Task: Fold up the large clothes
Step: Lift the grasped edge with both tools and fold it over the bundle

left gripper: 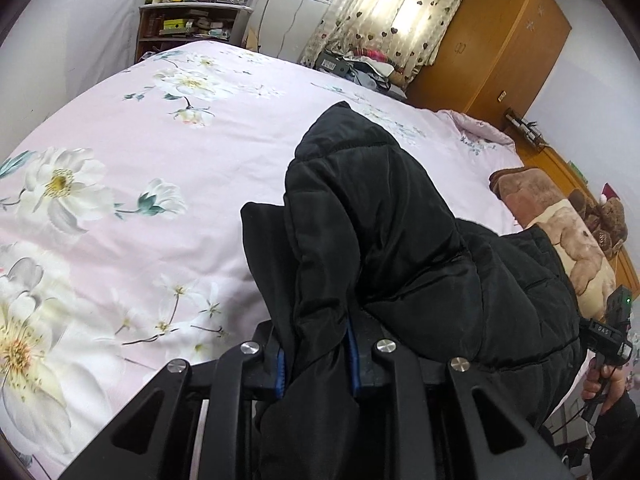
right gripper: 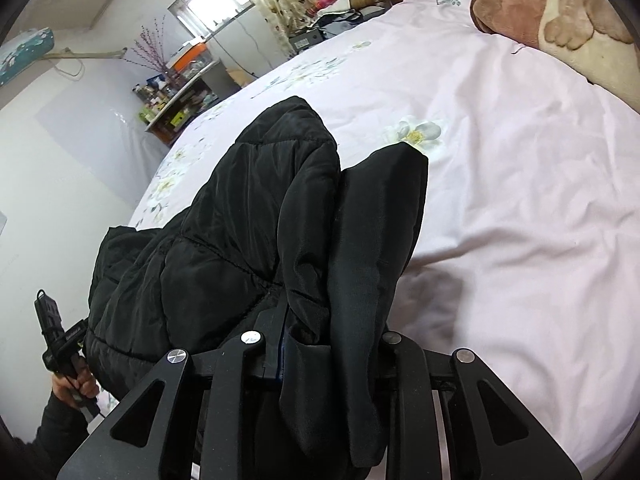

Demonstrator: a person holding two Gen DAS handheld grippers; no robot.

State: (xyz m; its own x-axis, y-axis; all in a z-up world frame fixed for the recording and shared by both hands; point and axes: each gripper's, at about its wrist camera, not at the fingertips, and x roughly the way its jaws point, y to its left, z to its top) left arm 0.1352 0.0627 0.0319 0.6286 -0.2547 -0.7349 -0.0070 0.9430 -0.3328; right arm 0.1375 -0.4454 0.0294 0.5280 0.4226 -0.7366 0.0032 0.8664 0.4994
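Both your hand-held grippers clamp the black jacket above the bed.

Left wrist view: your left hand-held gripper (left gripper: 316, 360) pinches a padded fold of the black jacket (left gripper: 384, 240), raised over the pink floral bed (left gripper: 140, 160); the brown blanket (left gripper: 560, 232) lies far right. Right wrist view: your right hand-held gripper (right gripper: 328, 356) is clamped on the jacket (right gripper: 260, 220), which drapes left toward your left hand (right gripper: 76, 386); the bed (right gripper: 520, 200) spreads right.
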